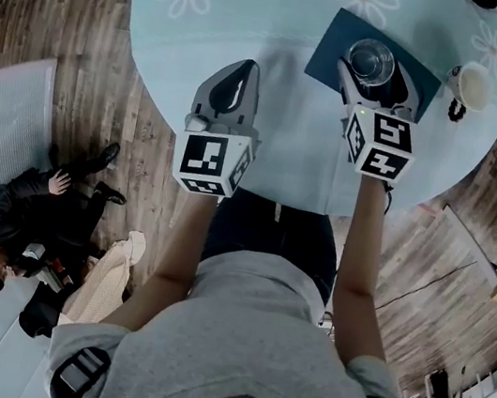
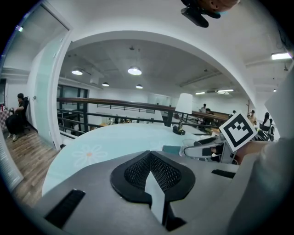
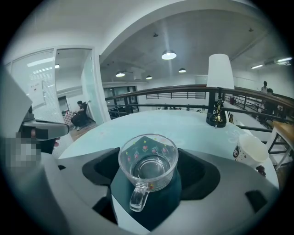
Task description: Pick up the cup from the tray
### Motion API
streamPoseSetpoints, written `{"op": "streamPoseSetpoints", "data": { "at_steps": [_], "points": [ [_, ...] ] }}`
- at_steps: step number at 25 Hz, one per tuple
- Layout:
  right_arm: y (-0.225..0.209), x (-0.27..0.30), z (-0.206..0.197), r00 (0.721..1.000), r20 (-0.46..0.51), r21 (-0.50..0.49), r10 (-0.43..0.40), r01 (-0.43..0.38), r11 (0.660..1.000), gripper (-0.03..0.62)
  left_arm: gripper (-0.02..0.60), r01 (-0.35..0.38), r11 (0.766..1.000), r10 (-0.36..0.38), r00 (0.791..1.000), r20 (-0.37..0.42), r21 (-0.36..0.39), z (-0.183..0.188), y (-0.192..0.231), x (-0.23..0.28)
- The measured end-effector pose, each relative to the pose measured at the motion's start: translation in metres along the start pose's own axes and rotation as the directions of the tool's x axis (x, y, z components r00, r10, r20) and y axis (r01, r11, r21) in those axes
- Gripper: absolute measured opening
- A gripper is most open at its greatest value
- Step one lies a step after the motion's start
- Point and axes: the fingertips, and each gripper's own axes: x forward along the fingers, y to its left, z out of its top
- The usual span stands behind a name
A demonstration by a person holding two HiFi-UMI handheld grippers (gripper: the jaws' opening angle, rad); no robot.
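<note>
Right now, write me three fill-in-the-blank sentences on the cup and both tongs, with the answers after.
The clear cup sits on the dark ___.
The right tongs stand ___, one jaw on each side of the cup.
The left tongs are ___ and empty.
Missing words: tray; open; shut.

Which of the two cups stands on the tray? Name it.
The clear glass cup with a handle: it stands on the dark tray. The white printed cup stands off the tray, directly on the table, to its right.
</note>
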Motion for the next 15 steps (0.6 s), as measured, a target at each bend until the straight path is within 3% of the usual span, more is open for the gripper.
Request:
{"op": "streamPoseSetpoints", "data": {
  "at_steps": [15],
  "points": [
    [-0.0004,-0.0055,-0.0017,0.999,0.042,-0.002,-0.007,0.007,1.000,0.336,0.006,0.008,1.000,-0.008,1.000,-0.005,0.005,0.0006,0.0008,0.0065]
  ]
}}
